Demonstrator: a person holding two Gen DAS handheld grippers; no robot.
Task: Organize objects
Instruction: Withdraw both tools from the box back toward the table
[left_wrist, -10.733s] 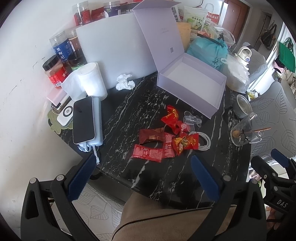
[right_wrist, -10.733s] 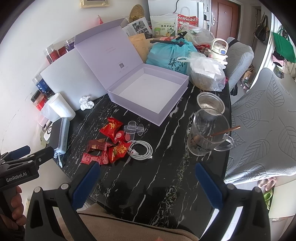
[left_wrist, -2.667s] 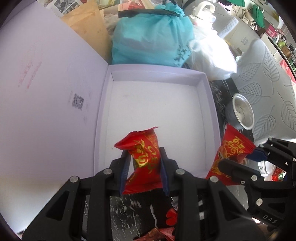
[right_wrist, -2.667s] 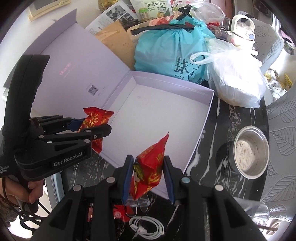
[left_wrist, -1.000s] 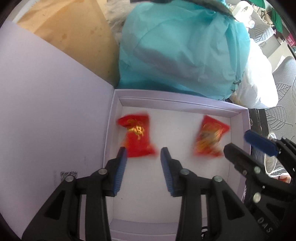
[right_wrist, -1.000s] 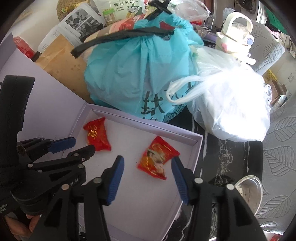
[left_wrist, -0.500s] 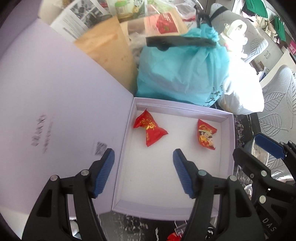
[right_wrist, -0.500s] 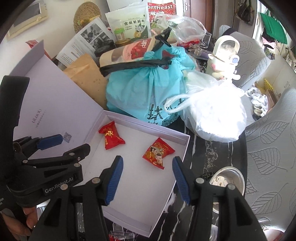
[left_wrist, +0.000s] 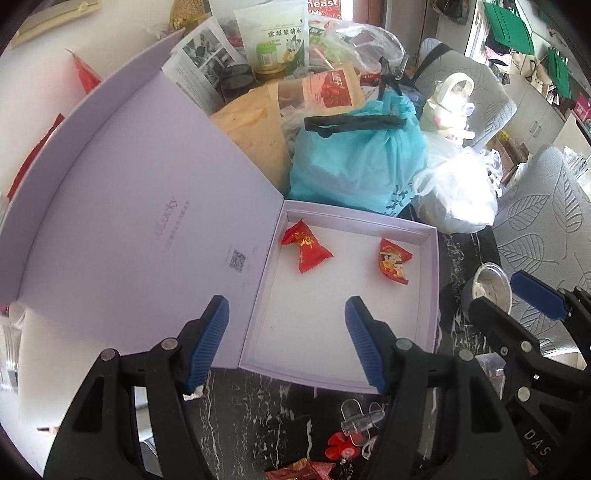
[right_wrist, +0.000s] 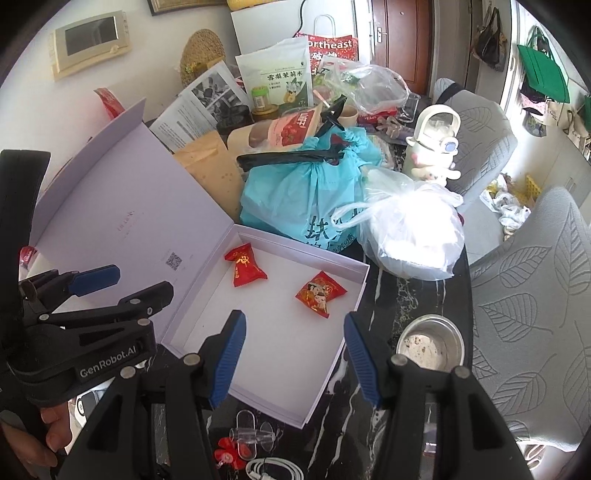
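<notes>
Since both grippers are held spread and empty above the lilac box (left_wrist: 430, 295), the remaining sweets (left_wrist: 306, 469) are found below and behind the left gripper (left_wrist: 286, 341), at the frame's bottom edge on the worktop (right_wrist: 373, 413). The right gripper (right_wrist: 293, 356) hovers beside it. Two red packets are counted in the box: one (left_wrist: 306, 247) left, one (left_wrist: 393, 260) right.
</notes>
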